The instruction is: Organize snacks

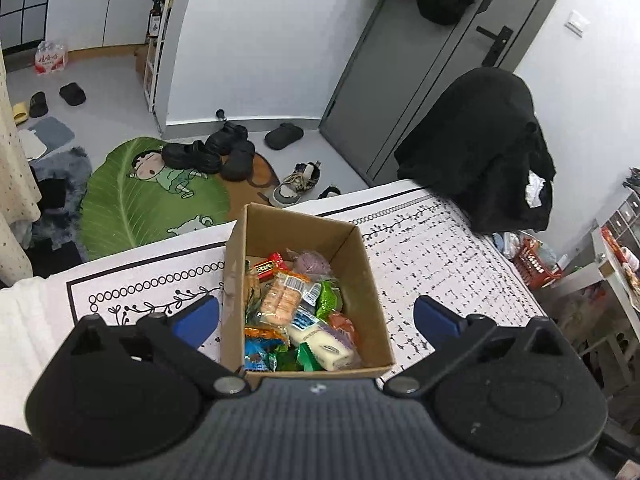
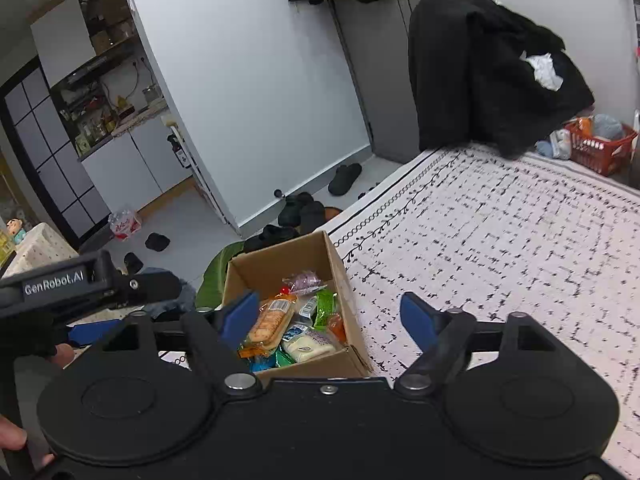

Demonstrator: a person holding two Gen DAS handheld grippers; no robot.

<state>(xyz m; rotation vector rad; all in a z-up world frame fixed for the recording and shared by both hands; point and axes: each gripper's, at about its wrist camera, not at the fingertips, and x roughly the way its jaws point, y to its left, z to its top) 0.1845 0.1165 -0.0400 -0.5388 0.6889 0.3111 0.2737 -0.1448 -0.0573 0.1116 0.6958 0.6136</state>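
Observation:
An open cardboard box [image 1: 360, 280] stands on a table under a white cloth with a black pattern [image 1: 440, 248], near the table's left edge. It holds several wrapped snacks: a cracker pack [image 1: 280, 298], a white bread pack [image 1: 320, 340], a red bar [image 1: 270, 266] and a green packet [image 1: 326, 298]. My left gripper [image 1: 316, 316] hovers open above the box, its blue fingers [image 1: 200, 318] spread wider than the box, nothing between them. My right gripper [image 2: 329, 318] also hangs open and empty over the box [image 2: 280, 264]. The left device's black housing [image 2: 80, 280] shows at the left of the right wrist view.
A black coat [image 1: 480, 152] drapes a chair at the table's far end. A red basket [image 2: 596, 148] sits beyond the far right corner. On the floor past the table edge lie a green leaf mat [image 1: 152, 200] and several shoes [image 1: 224, 148]. The cloth [image 2: 500, 240] stretches right of the box.

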